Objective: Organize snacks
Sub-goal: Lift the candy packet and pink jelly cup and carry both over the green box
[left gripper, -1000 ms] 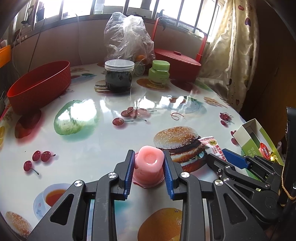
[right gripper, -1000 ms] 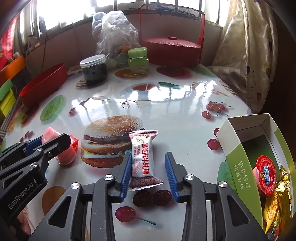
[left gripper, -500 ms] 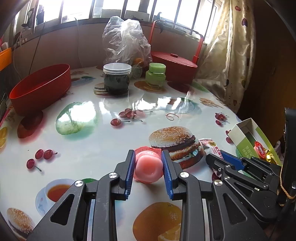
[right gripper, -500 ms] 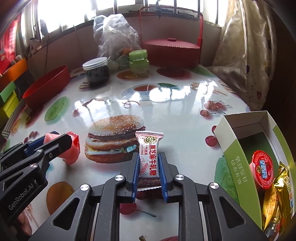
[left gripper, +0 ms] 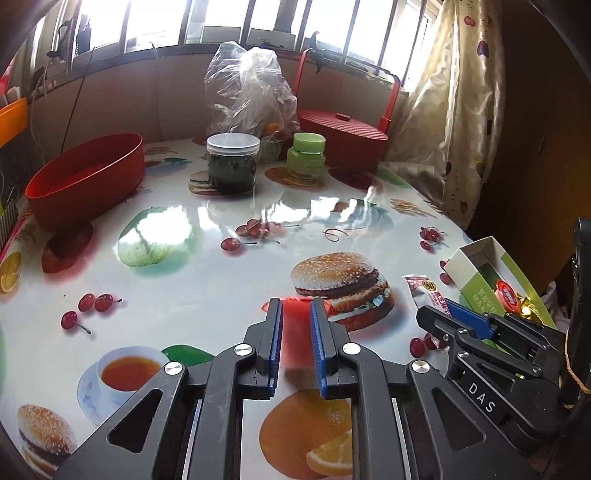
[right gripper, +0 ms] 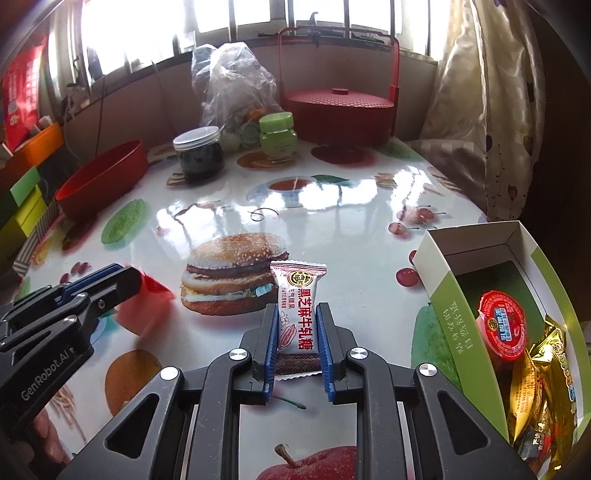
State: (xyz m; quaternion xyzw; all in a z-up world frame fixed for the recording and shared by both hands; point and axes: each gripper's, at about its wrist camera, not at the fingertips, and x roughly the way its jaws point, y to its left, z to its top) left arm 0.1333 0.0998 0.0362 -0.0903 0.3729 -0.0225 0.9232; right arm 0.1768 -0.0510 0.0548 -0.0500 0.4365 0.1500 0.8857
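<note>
- Bench (right gripper: 332, 221) centre lies bare.
- Red bowl (right gripper: 103, 177), dark jar (right gripper: 199, 153), green jar (right gripper: 277, 134) and red basket (right gripper: 340, 110) crowd the upper frame.
- Open box (right gripper: 461, 314) blocks the right edge.

Home dining spot: food-print tablecloth (left gripper: 207, 280), heart-print curtain (left gripper: 454, 122), barred window (right gripper: 258, 14), jars.

A second ago both jaws stood apart around their snacks. Now the left hand-held gripper (left gripper: 295, 310) clamps the pink jelly cup (left gripper: 293, 314), tipped and blurred, and the right hand-held gripper (right gripper: 297, 314) pinches the candy packet (right gripper: 299, 314), which stands upright.
</note>
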